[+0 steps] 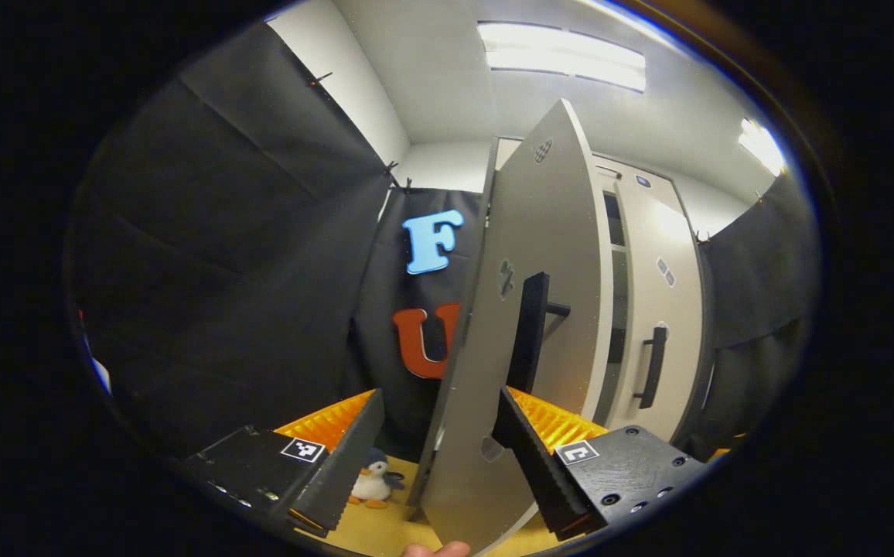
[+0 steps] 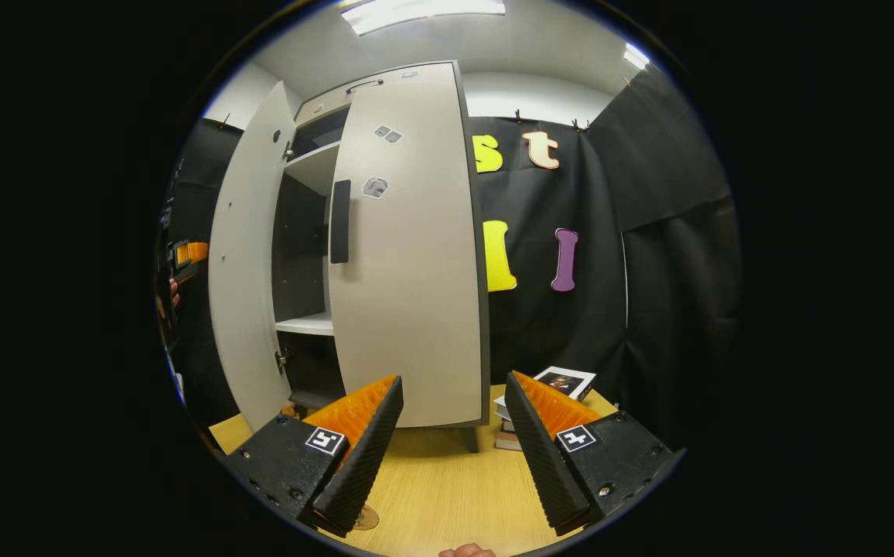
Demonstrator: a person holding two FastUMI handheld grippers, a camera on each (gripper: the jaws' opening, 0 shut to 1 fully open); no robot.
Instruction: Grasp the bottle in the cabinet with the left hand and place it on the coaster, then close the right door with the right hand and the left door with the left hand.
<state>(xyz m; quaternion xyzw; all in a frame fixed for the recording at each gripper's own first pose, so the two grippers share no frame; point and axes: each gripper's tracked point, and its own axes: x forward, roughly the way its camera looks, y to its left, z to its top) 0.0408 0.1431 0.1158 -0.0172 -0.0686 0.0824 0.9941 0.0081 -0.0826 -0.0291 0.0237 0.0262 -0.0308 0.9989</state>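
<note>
Cabinet point(image 2: 408, 255) doors are what the frames show of the task: both are pale grey, flat, tall panels with dark edges, each carrying a black vertical bar handle and small stickers.

In the left gripper view the left door point(image 1: 524, 309) stands edge-on and swung out toward the camera, its long axis upright, its free edge pointing at the lens. Its black handle point(image 1: 530, 333) runs up and down, just above the left claw point(image 1: 431, 456). That claw is spread wide, and the door's lower edge sits between the two fingers; the right-hand finger point(image 1: 540, 464) lies just beside the panel, though contact cannot be judged. Behind it the right door point(image 1: 660, 309) lies nearly flush with the cabinet front, its own handle point(image 1: 653, 367) upright. A small penguin toy point(image 1: 373, 480) sits on the wooden table point(image 1: 385, 526) below.

In the right gripper view the cabinet stands on the table point(image 2: 447, 480), the right door close to shut, the left door point(image 2: 250, 263) angled outward. Between them a dark interior with a white shelf point(image 2: 306, 325) is visible. The right claw point(image 2: 451, 449) is spread apart, holding nothing, well short of the cabinet. A stack of books point(image 2: 547, 394) lies to the cabinet's right. At the far left, behind the open door, an orange-and-black gripper part point(image 2: 188, 254) shows.
</note>
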